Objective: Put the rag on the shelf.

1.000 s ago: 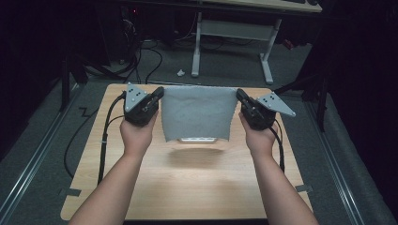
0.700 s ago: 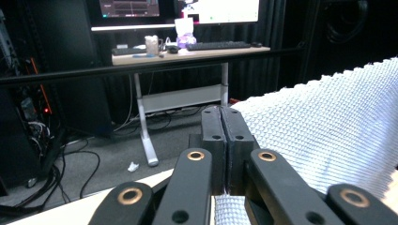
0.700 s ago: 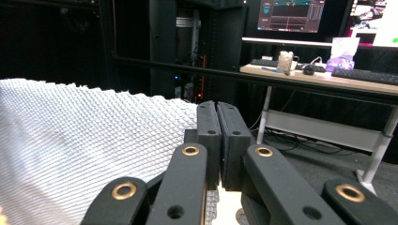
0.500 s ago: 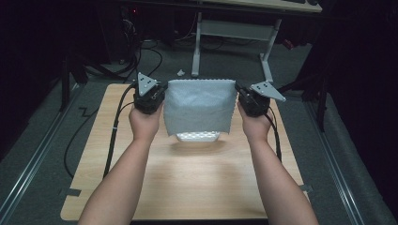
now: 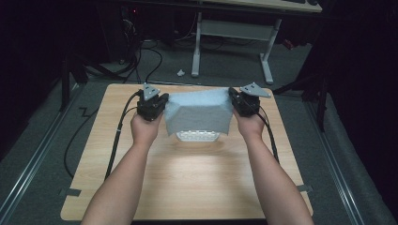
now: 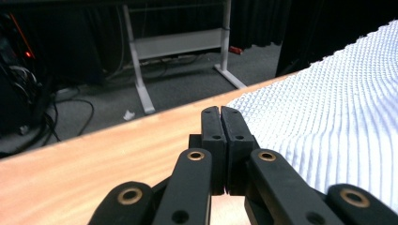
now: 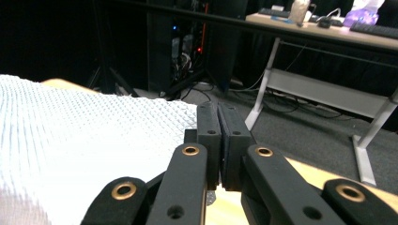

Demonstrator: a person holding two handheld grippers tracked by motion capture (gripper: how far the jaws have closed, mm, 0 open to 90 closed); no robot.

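Note:
A pale blue waffle-textured cloth [image 5: 199,115] hangs spread between both grippers over the far half of the wooden table [image 5: 187,187]. My left gripper [image 5: 164,104] is shut on the cloth's upper left corner, and my right gripper [image 5: 232,100] is shut on its upper right corner. In the left gripper view the jaws [image 6: 220,115] are pressed together with the cloth [image 6: 328,108] running off to the right. In the right gripper view the closed jaws [image 7: 218,112] pinch the cloth [image 7: 70,140], which spreads to the left. The lower hem [image 5: 197,136] hangs close to the tabletop; I cannot tell if it touches.
A desk with white legs [image 5: 265,51] stands on the grey floor beyond the table. Black cables [image 5: 84,136] trail off the table's left side. A dark stand leg [image 5: 321,101] is at the right. Bare tabletop lies between my forearms.
Both grippers rose with the cloth, then came down a little. The cloth's top edge now sags slightly between them.

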